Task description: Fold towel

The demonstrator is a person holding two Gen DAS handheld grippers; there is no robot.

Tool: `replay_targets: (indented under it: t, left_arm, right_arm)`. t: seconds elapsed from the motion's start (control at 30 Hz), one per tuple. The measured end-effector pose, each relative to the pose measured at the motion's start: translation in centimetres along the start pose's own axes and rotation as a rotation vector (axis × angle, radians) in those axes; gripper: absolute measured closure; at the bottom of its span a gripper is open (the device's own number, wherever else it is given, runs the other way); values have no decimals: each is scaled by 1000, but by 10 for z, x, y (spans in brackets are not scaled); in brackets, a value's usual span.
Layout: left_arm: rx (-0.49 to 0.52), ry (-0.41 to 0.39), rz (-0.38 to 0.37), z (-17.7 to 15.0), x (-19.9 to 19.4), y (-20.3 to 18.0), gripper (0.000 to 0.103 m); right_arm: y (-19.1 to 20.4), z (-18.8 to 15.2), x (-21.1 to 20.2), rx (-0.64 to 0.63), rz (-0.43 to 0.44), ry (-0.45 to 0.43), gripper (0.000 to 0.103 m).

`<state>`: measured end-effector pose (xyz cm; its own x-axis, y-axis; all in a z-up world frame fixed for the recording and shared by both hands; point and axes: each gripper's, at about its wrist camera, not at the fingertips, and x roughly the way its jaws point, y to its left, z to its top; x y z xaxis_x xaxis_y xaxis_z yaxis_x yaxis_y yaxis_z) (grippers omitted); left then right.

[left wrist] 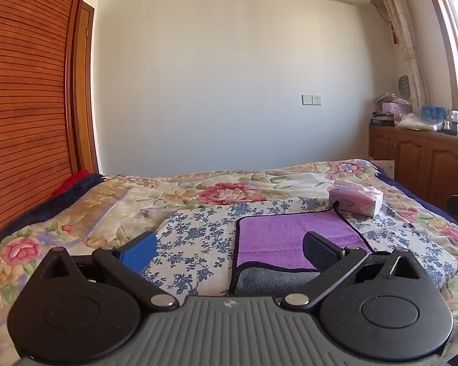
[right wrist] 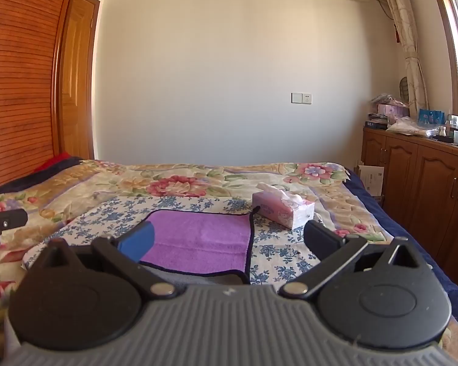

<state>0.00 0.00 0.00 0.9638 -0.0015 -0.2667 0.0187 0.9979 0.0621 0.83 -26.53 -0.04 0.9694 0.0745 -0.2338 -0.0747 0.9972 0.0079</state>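
A purple towel (left wrist: 278, 238) with a dark border lies on a blue-flowered cloth (left wrist: 198, 235) on the bed. Its near edge is turned over and shows a grey underside (left wrist: 271, 280). My left gripper (left wrist: 229, 253) is open and empty, held above the towel's near left part, with its black right finger over the purple. In the right wrist view the towel (right wrist: 204, 241) lies ahead, with its grey underside (right wrist: 183, 277) near me. My right gripper (right wrist: 229, 244) is open and empty above the towel's near edge. The left gripper's body shows at the left edge (right wrist: 3, 222).
A pink tissue pack (left wrist: 355, 201) (right wrist: 284, 209) stands on the bed just beyond the towel's far right corner. A floral quilt (left wrist: 76, 213) covers the bed. A wooden cabinet (right wrist: 418, 183) with clutter stands to the right, and a slatted wooden wardrobe (left wrist: 24, 106) to the left.
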Motion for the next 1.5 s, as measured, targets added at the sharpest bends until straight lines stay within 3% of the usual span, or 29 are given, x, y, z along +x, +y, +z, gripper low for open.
replay_targets:
  t: [1.5]
  left_arm:
    - [18,-7,4,0,1,-2,0]
  right_arm:
    - [-2,-3,1,0,1,-5,0]
